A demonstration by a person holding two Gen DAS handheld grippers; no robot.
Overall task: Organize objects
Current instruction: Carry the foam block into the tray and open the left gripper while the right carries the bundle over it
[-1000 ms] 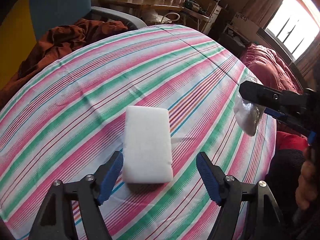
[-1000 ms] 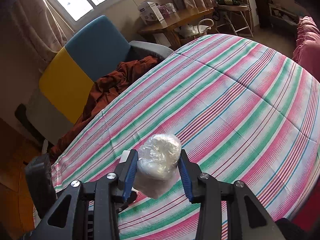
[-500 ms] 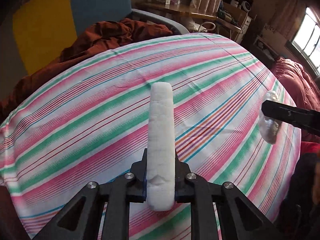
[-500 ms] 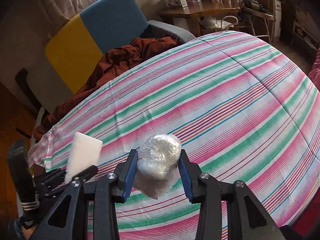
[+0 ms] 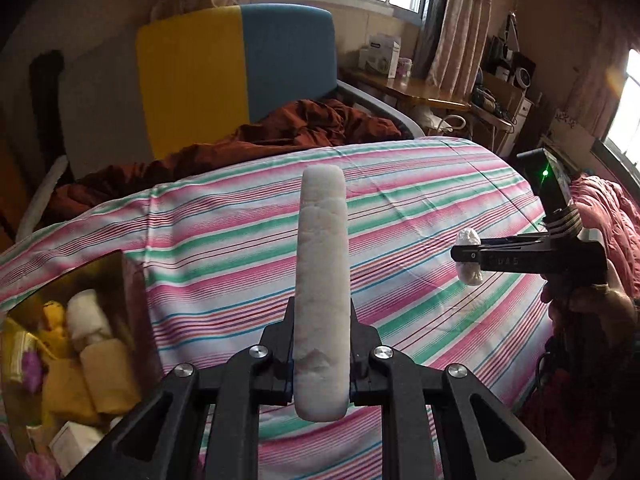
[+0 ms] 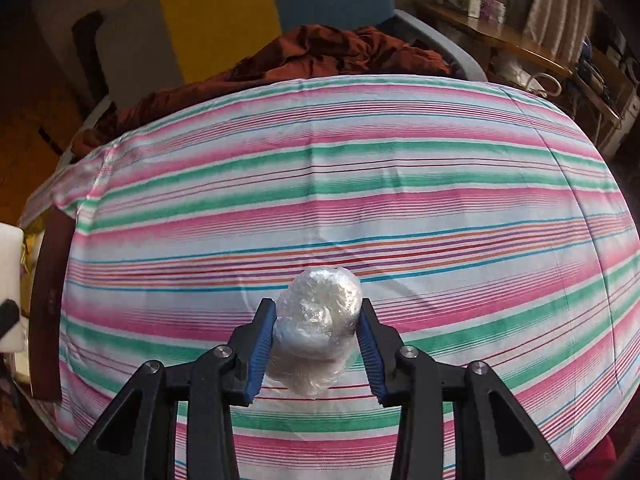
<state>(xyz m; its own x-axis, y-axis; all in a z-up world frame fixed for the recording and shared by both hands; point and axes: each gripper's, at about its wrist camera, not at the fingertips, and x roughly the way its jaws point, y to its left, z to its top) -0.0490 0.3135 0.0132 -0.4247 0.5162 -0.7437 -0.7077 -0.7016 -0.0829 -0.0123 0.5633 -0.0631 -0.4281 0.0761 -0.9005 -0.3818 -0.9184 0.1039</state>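
A white sponge (image 5: 322, 272) stands edge-on in my left gripper (image 5: 320, 356), which is shut on it and holds it above the striped bed sheet (image 5: 420, 200). My right gripper (image 6: 316, 340) is shut on a ball of crumpled clear plastic wrap (image 6: 318, 320), also held above the sheet (image 6: 360, 184). In the left wrist view that right gripper (image 5: 466, 258) comes in from the right with the plastic ball (image 5: 469, 256) in it. An open box (image 5: 126, 280) of soft toys and small packs sits at the bed's left edge, below and left of the sponge.
A rust-brown cloth (image 5: 300, 124) lies on a yellow and blue armchair (image 5: 240, 60) behind the bed. A red quilt (image 5: 608, 208) lies at the right. A wooden desk (image 5: 404, 88) with boxes stands by the window. The box's brown wall (image 6: 48, 300) borders the sheet's left side.
My left gripper closed on the sponge, lifted it off the sheet and swung left until the box came into view. My right gripper moved left with the plastic ball, still gripped.
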